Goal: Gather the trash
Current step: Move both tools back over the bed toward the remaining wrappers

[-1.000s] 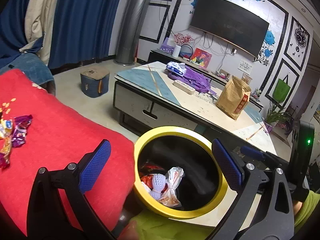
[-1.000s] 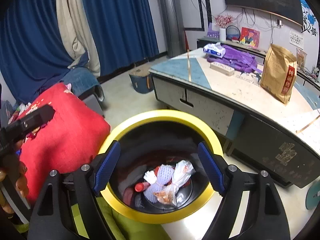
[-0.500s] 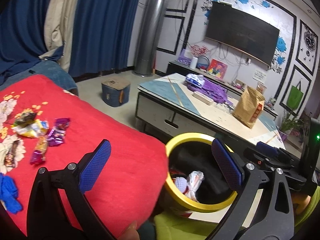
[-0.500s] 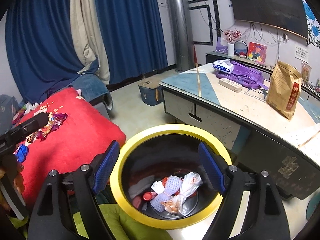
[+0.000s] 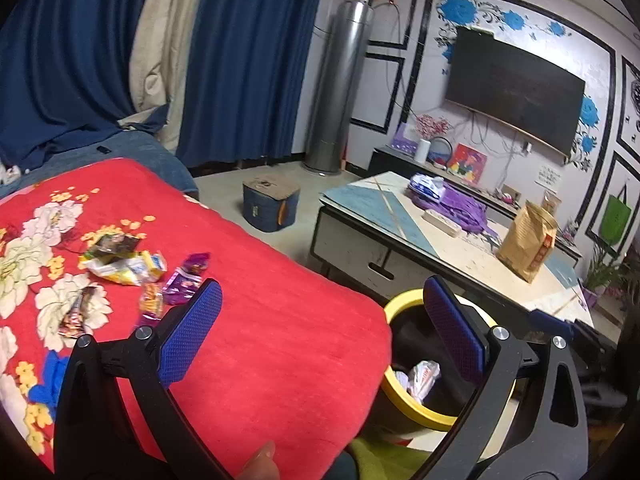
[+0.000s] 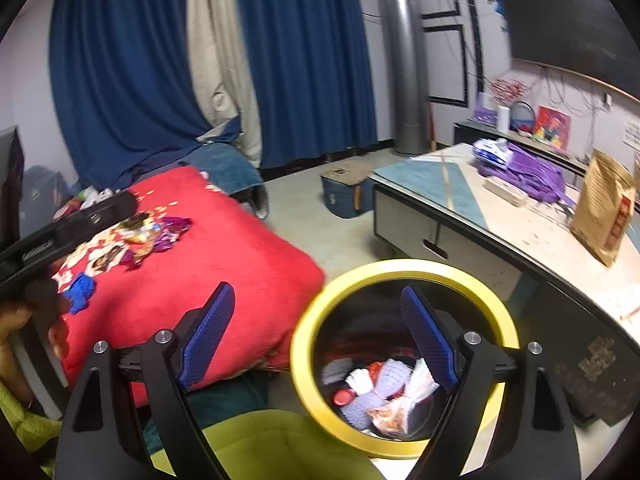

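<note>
With both my left tongs (image 5: 320, 332) and right tongs (image 6: 320, 336) empty, the right still spreading, the crinkly wrappers (image 5: 140, 268) on the soft red blanket (image 5: 280, 320) could probably slip or flatten under a pinch, missing the yellow-rimmed bin (image 6: 400, 268).

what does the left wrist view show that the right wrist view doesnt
Only the left wrist view: the green bag on the wall, the potted plant, and the wrappers up close.

Only the right wrist view: the bin's bottom with its trash, and a hand at the left edge.

Both: the red blanket, yellow-rimmed bin, table, brown bag, curtains, TV, and each view's own empty claw; the right claw is opening.
</note>
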Action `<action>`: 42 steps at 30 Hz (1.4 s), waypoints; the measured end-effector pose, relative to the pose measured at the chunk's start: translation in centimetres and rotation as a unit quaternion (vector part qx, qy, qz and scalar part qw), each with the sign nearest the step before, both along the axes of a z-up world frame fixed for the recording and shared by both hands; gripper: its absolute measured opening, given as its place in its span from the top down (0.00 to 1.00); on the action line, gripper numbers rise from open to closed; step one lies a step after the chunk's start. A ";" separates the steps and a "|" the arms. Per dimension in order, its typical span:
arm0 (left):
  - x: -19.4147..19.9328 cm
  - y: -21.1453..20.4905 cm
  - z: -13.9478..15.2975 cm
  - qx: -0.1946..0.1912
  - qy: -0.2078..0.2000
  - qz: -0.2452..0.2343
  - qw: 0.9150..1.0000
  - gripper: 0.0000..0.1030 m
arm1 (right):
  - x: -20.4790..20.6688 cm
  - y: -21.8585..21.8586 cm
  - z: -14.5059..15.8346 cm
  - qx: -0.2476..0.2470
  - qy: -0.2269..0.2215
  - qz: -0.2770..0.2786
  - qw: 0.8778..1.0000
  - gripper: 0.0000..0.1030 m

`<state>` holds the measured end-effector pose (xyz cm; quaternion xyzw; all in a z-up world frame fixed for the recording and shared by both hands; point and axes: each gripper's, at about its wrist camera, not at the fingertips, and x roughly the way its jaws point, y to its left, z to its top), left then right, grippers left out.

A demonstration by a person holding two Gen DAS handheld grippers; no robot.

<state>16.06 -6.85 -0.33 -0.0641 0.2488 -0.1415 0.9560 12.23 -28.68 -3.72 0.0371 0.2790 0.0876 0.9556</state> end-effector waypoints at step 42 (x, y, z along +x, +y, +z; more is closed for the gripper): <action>2.2 19.4 0.7 -0.024 0.033 0.204 0.978 0.10 | 6.8 21.2 -1.0 0.005 0.032 0.178 0.983 0.25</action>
